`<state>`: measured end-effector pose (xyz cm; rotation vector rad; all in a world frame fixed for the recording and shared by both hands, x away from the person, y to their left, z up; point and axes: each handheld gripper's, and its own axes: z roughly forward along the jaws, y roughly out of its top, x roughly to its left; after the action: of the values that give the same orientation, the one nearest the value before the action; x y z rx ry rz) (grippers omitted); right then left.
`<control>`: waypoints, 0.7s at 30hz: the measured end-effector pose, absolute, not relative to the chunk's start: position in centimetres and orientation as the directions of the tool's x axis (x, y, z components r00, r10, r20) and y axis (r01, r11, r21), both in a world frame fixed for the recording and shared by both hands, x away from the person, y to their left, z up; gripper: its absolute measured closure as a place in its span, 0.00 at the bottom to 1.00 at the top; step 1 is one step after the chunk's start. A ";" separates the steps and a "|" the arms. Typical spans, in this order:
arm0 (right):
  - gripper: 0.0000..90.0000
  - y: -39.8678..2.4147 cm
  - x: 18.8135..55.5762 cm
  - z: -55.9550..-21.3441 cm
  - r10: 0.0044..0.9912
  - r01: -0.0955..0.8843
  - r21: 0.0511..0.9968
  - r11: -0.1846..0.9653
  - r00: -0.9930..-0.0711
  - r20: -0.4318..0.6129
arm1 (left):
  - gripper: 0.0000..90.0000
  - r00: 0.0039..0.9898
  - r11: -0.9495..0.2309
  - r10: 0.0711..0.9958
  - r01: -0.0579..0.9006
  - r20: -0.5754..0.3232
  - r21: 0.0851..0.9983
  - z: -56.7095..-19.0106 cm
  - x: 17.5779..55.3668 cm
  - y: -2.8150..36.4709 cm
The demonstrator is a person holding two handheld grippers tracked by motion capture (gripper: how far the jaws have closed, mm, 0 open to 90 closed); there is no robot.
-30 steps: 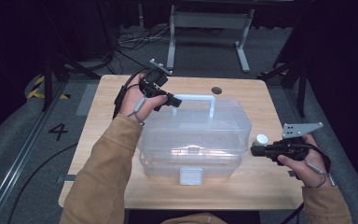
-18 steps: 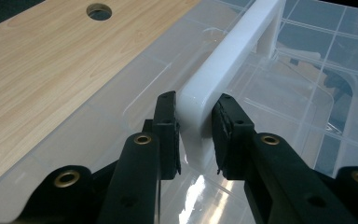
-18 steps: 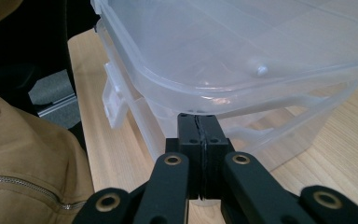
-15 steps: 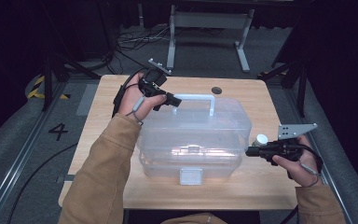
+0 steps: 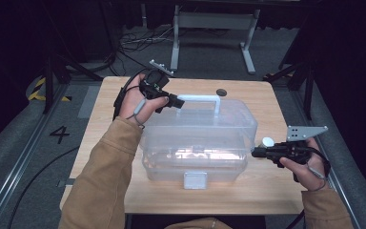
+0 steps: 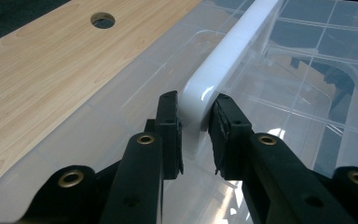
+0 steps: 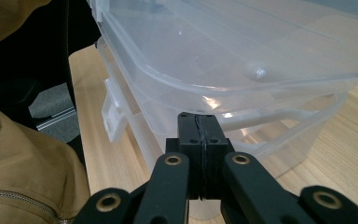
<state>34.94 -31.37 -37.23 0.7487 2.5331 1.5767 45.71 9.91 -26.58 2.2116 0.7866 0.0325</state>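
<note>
The person wears a tan jacket with long sleeves [image 5: 109,167], and a metal zip runs along its fabric at the near left in the right gripper view. The left gripper [image 5: 177,101] and the right gripper [image 5: 254,152] are black, each with two flat-sided jaws studded with brass-ringed screw holes, and thin grey and black cables [image 5: 138,110] loop from their bodies around the hands. A grey three-cornered plate [image 5: 305,132] with small dark holes sits on top of the right gripper, and a like plate [image 5: 161,67] tops the left one at the far side.
</note>
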 end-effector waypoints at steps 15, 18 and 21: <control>1.00 -31.3 35.0 -36.7 0.445 0.347 0.866 0.359 -0.880 0.168 | 0.70 0.807 -0.442 0.558 0.488 -0.196 0.753 -24.9 43.7 12.0; 1.00 -31.2 35.1 -36.6 0.446 0.340 0.872 0.353 -0.880 0.162 | 0.74 0.808 -0.425 0.558 0.475 -0.190 0.771 -24.2 42.8 12.7; 1.00 -31.0 35.2 -36.4 0.448 0.333 0.877 0.347 -0.880 0.157 | 0.77 0.811 -0.420 0.553 0.470 -0.192 0.776 -23.7 41.8 13.0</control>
<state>35.18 -31.01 -36.41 0.7236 2.4855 1.5762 41.82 13.02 -23.68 2.0857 0.7532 0.1149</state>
